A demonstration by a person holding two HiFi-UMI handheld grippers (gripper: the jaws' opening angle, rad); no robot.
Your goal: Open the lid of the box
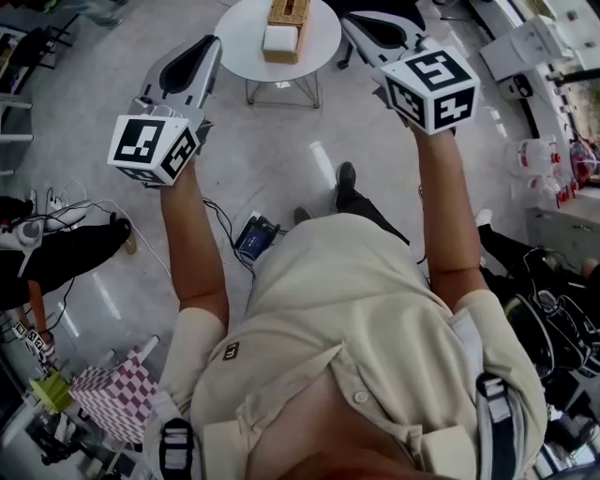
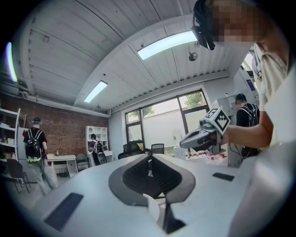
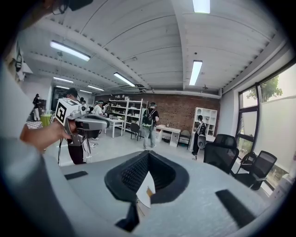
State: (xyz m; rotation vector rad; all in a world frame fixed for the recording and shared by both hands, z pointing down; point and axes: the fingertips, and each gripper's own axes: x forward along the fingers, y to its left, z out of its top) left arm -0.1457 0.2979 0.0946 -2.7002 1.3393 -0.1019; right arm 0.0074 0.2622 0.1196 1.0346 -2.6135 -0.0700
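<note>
Left tongs (image 1: 207, 45) together, ribbed pads (image 2: 138, 173) meeting at the tip, nothing between them. Right tongs (image 1: 353, 21) together too, empty. Both are held up in front of the person on raised arms, pointing away, marker cubes toward the head camera, floor (image 1: 281, 159) below. The box (image 1: 287, 26) sits on a round white surface (image 1: 239, 37) ahead of the person. In the head view it lies between the two tips, well apart from both, neither touching it. Can't tell whether the lid is open.
</note>
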